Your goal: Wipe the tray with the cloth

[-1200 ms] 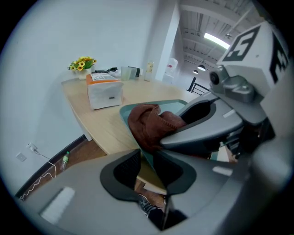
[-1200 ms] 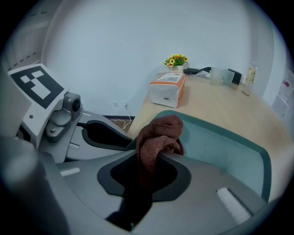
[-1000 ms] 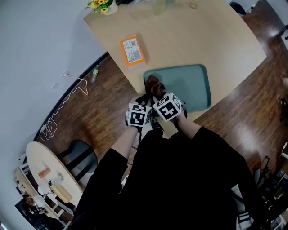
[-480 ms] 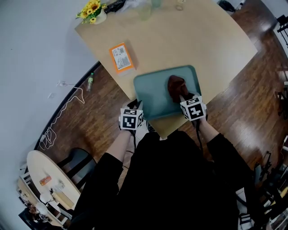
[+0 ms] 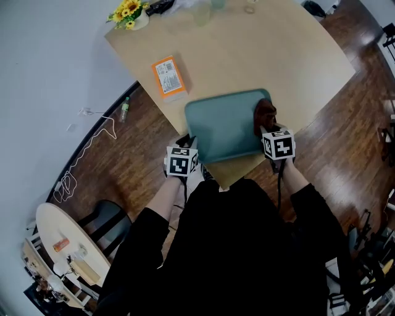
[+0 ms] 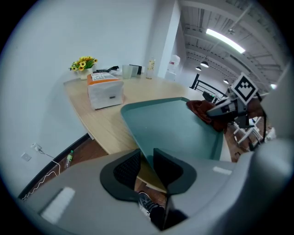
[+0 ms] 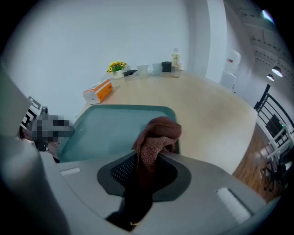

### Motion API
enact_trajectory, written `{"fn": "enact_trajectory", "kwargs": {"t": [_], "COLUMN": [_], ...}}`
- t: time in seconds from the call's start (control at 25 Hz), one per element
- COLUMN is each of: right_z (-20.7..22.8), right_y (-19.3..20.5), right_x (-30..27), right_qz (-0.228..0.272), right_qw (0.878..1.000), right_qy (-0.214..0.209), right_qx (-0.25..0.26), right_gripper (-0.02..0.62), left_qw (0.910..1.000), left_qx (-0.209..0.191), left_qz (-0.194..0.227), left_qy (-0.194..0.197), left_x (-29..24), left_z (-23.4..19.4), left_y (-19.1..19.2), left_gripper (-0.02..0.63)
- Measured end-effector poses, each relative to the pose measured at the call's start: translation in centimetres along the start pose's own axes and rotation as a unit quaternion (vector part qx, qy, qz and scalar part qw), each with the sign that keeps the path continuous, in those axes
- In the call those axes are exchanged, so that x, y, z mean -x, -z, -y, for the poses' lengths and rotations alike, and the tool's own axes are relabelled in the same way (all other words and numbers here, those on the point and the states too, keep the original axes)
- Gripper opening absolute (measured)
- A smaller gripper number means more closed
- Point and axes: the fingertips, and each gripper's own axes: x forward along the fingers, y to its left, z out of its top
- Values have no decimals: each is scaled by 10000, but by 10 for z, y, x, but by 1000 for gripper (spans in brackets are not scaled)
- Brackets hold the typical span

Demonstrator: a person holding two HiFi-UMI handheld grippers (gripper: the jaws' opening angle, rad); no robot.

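A green tray (image 5: 225,126) lies near the front corner of the wooden table (image 5: 259,55). My left gripper (image 5: 187,154) is shut on the tray's near left rim (image 6: 138,142), which runs between its jaws. My right gripper (image 5: 271,137) is shut on a dark red cloth (image 5: 265,115). The cloth (image 7: 156,137) bunches out of the jaws and rests at the tray's right end (image 7: 115,131). In the left gripper view the cloth (image 6: 200,110) and the right gripper (image 6: 220,110) show at the tray's far side.
An orange box (image 5: 168,76) lies on the table left of the tray. Yellow flowers (image 5: 126,13) and a few cups and bottles (image 7: 163,65) stand at the far edge. Below the table lie wooden floor, a white cable (image 5: 86,145) and a small bottle (image 5: 124,110).
My right gripper has swept the cloth across the tray from its left end to its right end. My left gripper has stayed at the tray's near left rim.
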Motion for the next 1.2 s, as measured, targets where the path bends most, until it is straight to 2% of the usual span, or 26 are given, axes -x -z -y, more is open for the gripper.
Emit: {"fn": "enact_trajectory", "kwargs": {"t": [0.12, 0.32, 0.44, 0.52, 0.72, 0.92, 1.04, 1.2], "right_z": [-75, -196, -244, -260, -264, -259, -225, -143], "right_y": [-11, -18, -11, -5, 0, 11, 19, 30], "right_x": [-14, -26, -25, -25, -25, -14, -4, 6], "right_qz": [-13, -56, -127, -166, -160, -116, 5, 82], "right_qw": [9963, 9749, 9617, 9573, 9573, 9524, 9569, 9742], "right_qy": [-627, -1487, -1850, -1929, -1927, -1987, -1861, -1312], "right_qx": [596, 1656, 2018, 2147, 2147, 2309, 2230, 1833], "right_gripper": [74, 74, 74, 75, 75, 75, 75, 75], "left_qw": [10000, 9999, 9999, 9998, 9997, 9998, 9998, 9998], "left_qx": [30, 7, 38, 124, 183, 175, 190, 199], "left_qz": [22, 3, 14, 21, 30, 14, 10, 25], "left_qy": [12, 122, 140, 166, 158, 91, 75, 20], "left_x": [0, -1, 0, 0, -1, 1, 1, 0], "left_z": [1, 2, 1, 0, -3, -3, -3, -4], "left_y": [-1, -2, -3, -3, -2, -1, -2, -1], "left_gripper": [72, 72, 72, 67, 64, 64, 64, 64]}}
